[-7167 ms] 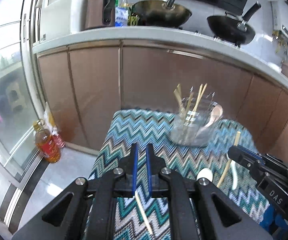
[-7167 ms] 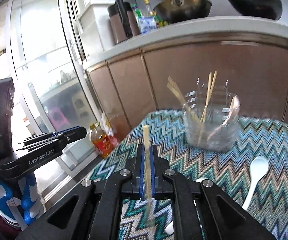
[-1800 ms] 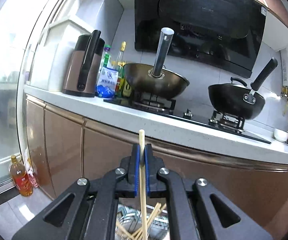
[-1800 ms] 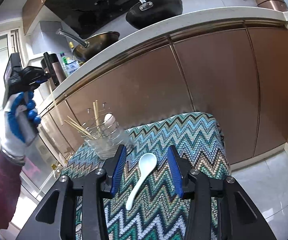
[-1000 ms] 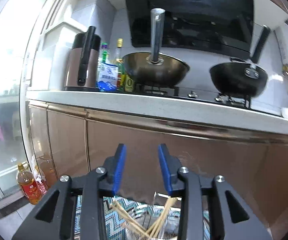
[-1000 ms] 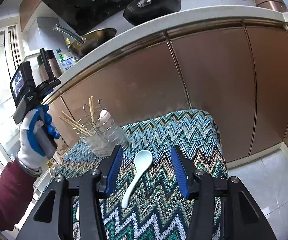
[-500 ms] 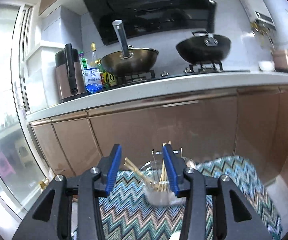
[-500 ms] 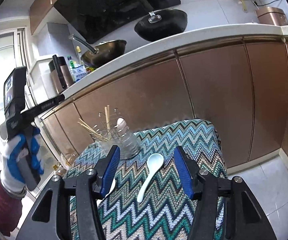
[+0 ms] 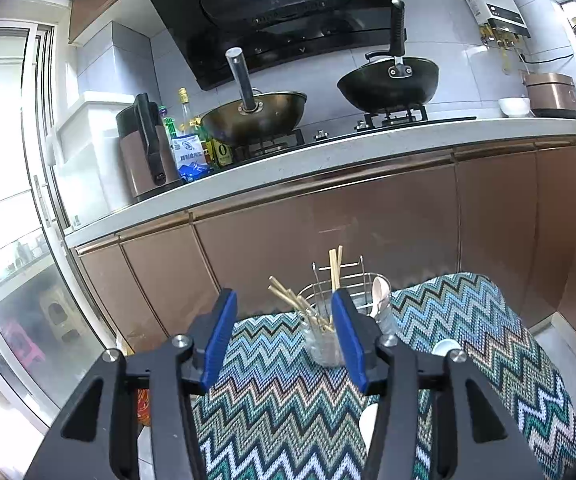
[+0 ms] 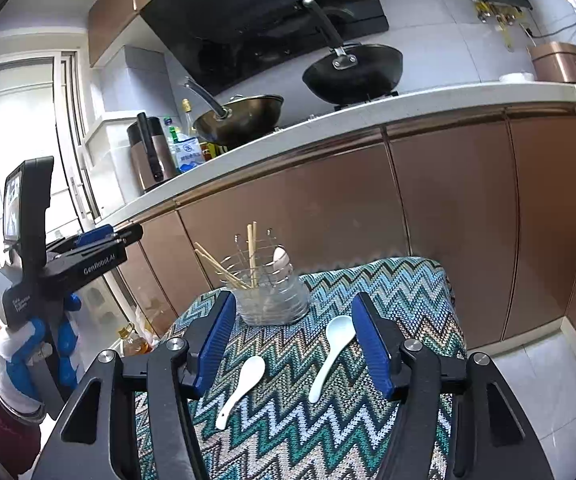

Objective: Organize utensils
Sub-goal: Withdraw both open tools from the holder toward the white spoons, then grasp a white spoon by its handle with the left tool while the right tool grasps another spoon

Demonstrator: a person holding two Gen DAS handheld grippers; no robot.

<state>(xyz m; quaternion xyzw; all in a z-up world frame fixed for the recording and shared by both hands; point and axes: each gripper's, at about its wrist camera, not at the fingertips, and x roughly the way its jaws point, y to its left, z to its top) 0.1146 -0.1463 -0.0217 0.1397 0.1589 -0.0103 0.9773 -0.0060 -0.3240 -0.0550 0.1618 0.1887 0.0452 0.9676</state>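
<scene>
Two white spoons (image 10: 330, 354) lying loose on zigzag cloth (image 10: 408, 300), at six o'clock from clear holder (image 10: 272, 300) with chopsticks (image 10: 251, 252). Right gripper (image 10: 294, 342) above them, jaws opening, empty. Left gripper (image 9: 282, 336) at nine o'clock, raised in gloved hand (image 10: 16, 356), jaws opening, empty.

A home kitchen: woks (image 9: 254, 118) on a gas hob, range hood (image 9: 272, 8) above, brown cabinets (image 10: 448, 216) below.
</scene>
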